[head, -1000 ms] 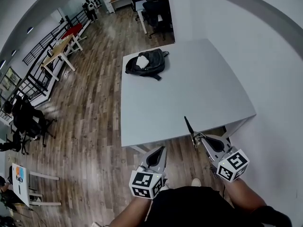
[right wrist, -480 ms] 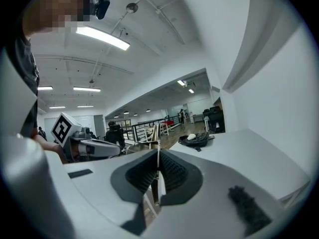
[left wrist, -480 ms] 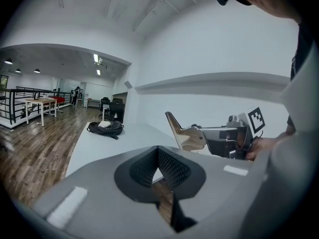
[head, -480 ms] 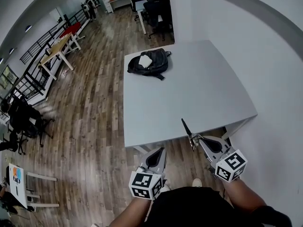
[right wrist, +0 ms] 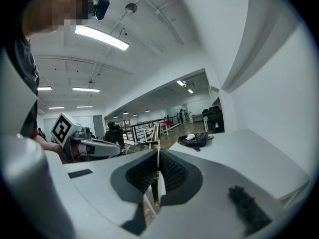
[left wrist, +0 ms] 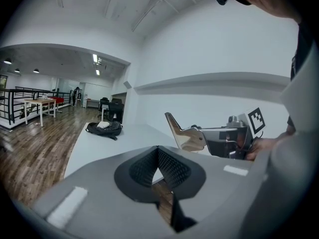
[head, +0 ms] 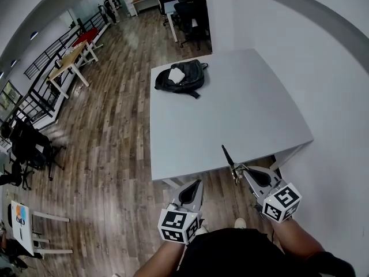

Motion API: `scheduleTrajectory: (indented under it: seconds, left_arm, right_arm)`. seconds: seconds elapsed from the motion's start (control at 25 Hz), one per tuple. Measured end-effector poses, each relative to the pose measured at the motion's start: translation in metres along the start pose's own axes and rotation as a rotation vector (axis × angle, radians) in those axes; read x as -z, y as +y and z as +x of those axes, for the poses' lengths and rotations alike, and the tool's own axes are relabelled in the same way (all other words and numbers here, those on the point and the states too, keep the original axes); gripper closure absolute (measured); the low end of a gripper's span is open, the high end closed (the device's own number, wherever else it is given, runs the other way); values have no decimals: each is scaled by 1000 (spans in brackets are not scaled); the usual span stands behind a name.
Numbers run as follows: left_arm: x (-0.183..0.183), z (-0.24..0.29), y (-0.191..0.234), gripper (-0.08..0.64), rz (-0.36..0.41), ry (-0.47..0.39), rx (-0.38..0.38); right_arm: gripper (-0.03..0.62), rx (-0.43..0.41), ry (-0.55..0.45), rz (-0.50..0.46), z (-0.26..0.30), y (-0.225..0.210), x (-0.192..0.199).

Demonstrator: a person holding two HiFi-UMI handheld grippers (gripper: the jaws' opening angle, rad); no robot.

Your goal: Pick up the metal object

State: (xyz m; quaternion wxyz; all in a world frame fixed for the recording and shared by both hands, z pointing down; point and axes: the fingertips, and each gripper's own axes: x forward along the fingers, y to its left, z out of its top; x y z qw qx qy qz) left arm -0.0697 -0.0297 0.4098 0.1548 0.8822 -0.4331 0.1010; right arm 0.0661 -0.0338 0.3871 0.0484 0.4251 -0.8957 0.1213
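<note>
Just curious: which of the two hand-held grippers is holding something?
The right hand-held gripper: a thin metal strip is clamped in its jaws. The left hand-held gripper is shut on nothing.

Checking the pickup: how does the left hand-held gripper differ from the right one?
The right hand-held gripper is shut on a thin metal object; the left hand-held gripper is shut on nothing. The right's object crosses the table's near edge in the head view; the left ends short, over wood floor. Both point toward the table.
</note>
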Motion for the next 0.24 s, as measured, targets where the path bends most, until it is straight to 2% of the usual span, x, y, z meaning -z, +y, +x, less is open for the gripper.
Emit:
scheduleTrajectory:
  seconds: [0.24]
  left_arm:
    - [0,2,-2,552,-1,0,-1]
  right_arm:
    - [578,5,-3,1,-2,-4,-1]
